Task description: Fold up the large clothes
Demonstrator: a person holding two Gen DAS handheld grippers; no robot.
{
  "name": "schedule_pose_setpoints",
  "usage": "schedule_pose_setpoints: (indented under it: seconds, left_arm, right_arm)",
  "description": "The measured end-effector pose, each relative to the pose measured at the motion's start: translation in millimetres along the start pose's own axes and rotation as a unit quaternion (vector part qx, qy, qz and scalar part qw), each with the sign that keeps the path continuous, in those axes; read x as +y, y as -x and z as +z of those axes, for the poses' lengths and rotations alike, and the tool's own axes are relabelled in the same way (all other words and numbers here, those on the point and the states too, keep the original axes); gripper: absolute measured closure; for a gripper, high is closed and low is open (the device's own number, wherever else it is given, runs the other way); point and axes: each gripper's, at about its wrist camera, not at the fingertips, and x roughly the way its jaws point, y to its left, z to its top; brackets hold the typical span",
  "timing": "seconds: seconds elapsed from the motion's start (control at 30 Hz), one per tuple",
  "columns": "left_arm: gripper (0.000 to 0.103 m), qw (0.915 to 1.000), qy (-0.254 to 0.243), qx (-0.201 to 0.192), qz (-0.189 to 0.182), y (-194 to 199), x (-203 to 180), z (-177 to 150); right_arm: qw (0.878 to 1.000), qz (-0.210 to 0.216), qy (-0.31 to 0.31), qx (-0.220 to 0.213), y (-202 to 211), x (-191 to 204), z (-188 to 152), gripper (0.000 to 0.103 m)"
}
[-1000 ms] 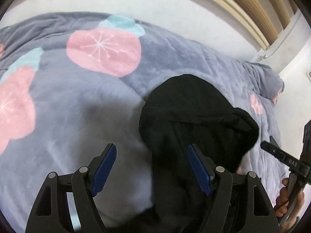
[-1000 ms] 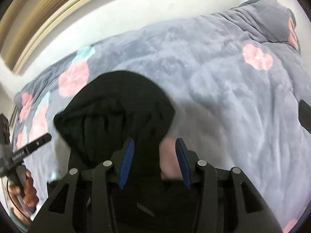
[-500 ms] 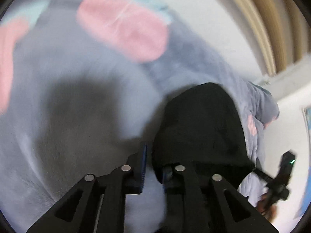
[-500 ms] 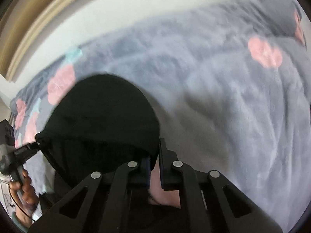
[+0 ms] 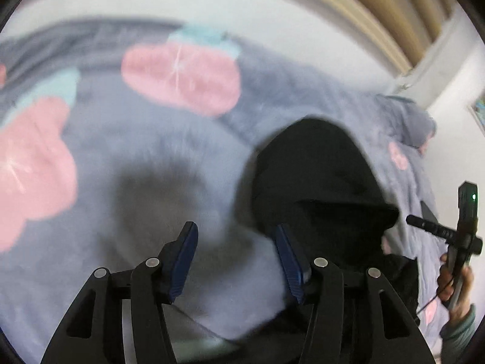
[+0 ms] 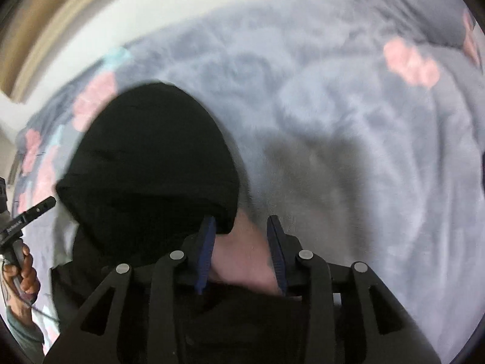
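A black hooded garment (image 5: 321, 182) lies on a grey blanket (image 5: 127, 151), its hood pointing away from me; it also shows in the right wrist view (image 6: 151, 163). My left gripper (image 5: 236, 257) is open and empty, its right finger at the hood's left edge. My right gripper (image 6: 241, 248) is open and empty, its left finger touching the hood's right edge. The garment's body runs under both grippers and is mostly hidden.
The grey blanket with pink and teal fruit prints (image 5: 182, 75) covers the bed. A white wall and a wooden frame (image 5: 394, 15) stand behind it. The other hand-held gripper shows at the right edge (image 5: 463, 233) and at the left edge (image 6: 18, 227).
Both grippers were shut on the hood's edges half a second ago and have opened, letting it go. The hood now lies flat on the blanket.
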Motion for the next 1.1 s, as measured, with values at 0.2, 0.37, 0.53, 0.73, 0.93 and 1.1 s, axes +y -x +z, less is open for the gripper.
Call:
schedule_pose_setpoints:
  seconds: [0.2,0.37,0.53,0.73,0.93,1.1]
  left_arm:
    - [0.045,0.9988,-0.031,-0.033,-0.015,-1.7,-50.6,45.9]
    - [0.045,0.9980,-0.037,0.051,0.008,-70.5,-52.0,33.6]
    - [0.035,0.9954,0.003,0.095,0.013,-118.6,-13.8,-6.4]
    - [0.034,0.9976,-0.009,0.068,0.007,-97.1,-16.9,-2.7]
    - [0.034,0.9998,-0.011,0.012,-0.008,-46.1,-17.0,17.3]
    - [0.034,0.9994,-0.010,0.000,-0.032,-33.1,-9.6,39.7]
  right_arm:
    - [0.998,0.032,0.012,-0.049,30.3,32.7,34.2,0.063]
    - [0.999,0.021,0.048,0.004,-26.3,65.7,45.2,0.063]
    - [0.995,-0.016,0.069,0.064,-91.8,57.5,10.9,0.063]
    - [0.996,-0.015,0.064,0.060,-95.5,52.1,6.0,0.064]
    - [0.997,0.051,0.047,0.030,-45.9,33.8,11.3,0.062]
    - [0.997,0.051,0.050,0.019,-30.9,12.1,17.8,0.049]
